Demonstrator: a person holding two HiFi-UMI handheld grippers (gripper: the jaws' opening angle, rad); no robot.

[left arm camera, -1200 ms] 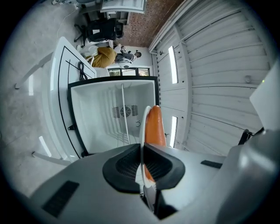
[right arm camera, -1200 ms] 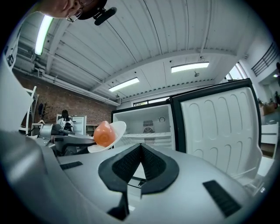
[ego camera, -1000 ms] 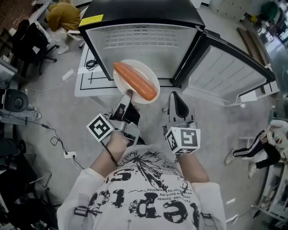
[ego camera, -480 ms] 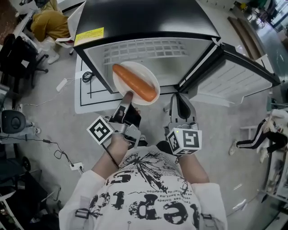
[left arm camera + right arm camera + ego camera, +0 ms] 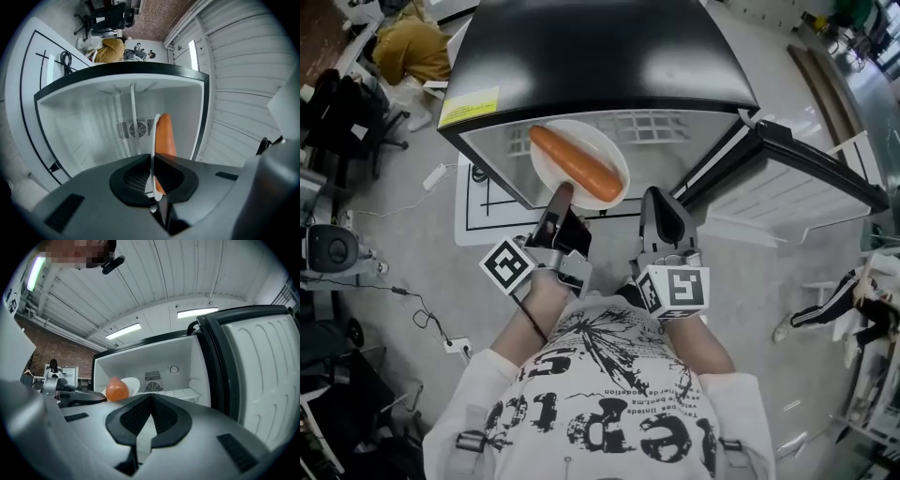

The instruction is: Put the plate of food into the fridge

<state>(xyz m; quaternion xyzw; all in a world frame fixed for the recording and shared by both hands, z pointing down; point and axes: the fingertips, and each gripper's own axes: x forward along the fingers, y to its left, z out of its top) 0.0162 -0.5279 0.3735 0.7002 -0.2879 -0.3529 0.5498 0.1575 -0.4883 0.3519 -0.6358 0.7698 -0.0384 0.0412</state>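
Nearest, the left gripper (image 5: 560,195) is seen clamped on the near rim of the white plate (image 5: 602,143), its jaws nearly together with the thin edge pinched between them; the right gripper (image 5: 664,204) is held just beside it, jaws together with nothing in them. The plate is carried level at the mouth of the open fridge (image 5: 600,56), toward the left side of the opening, and is not yet set down. On it one long orange piece of food (image 5: 575,165) is laid, a carrot or a sausage by its look, reaching almost from rim to rim.

The plate is judged stiff, smooth and breakable; held by one edge only, it is likely to sag at the far side, and a slip in the jaws is to be feared. The food is round and loose, so a roll off the plate is to be expected at any tilt; a level, slow carry is called for, with the hold kept on the bare rim clear of the food.

Farther in, the white compartment is seen bare, with a shelf (image 5: 187,392) low down and a vent (image 5: 153,376) in the back wall; no other food can be made out there. The door (image 5: 787,183) is swung wide to the right.
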